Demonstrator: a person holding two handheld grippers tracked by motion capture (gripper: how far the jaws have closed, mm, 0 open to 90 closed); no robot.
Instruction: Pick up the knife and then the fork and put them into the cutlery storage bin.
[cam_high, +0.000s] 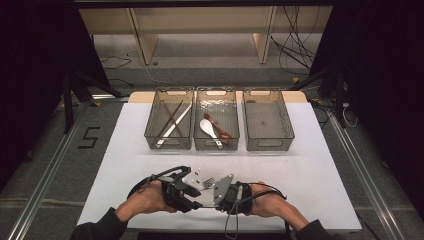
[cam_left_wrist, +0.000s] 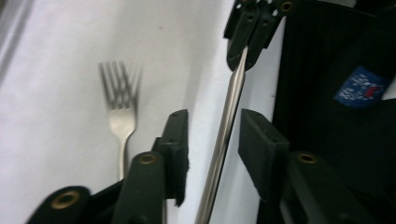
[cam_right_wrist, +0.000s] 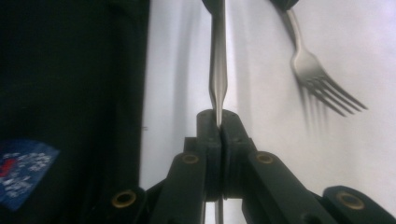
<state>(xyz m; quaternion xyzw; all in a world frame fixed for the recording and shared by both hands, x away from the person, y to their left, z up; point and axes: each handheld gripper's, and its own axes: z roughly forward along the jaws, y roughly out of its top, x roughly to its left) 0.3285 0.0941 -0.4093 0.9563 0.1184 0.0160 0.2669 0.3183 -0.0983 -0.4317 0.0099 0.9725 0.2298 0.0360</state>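
two grippers: left gripper (cam_high: 192, 194) and right gripper (cam_high: 216, 196) face each other at the near edge of the table (cam_high: 320, 170), almost touching
right gripper state: jaws pressed together on the end of a slim metal utensil handle (cam_right_wrist: 217, 70); the pinch is plain in the right gripper view
left gripper state: jaws spread, pads standing off either side of the same handle (cam_left_wrist: 224, 140), not pressing it
handover: judged as a pass from left to right; the right one carries the piece, the left is letting go
held piece: its working end is hidden, so knife or otherwise cannot be told
fork: a metal fork (cam_left_wrist: 120, 112) lies flat on the table just beside the left gripper, tines away from it; not yet sorted
beyond the grippers: three clear bins well ahead; left bin (cam_high: 169, 142) holds chopsticks (cam_high: 172, 122), middle bin (cam_high: 216, 145) holds a white spoon (cam_high: 209, 128) and a brown spoon (cam_high: 218, 127), right bin (cam_high: 267, 142) looks bare
left to do: place held piece, then the fork
view difference: high view gives bins and contents but blurs the grip; gripper views show the pinch and the gap
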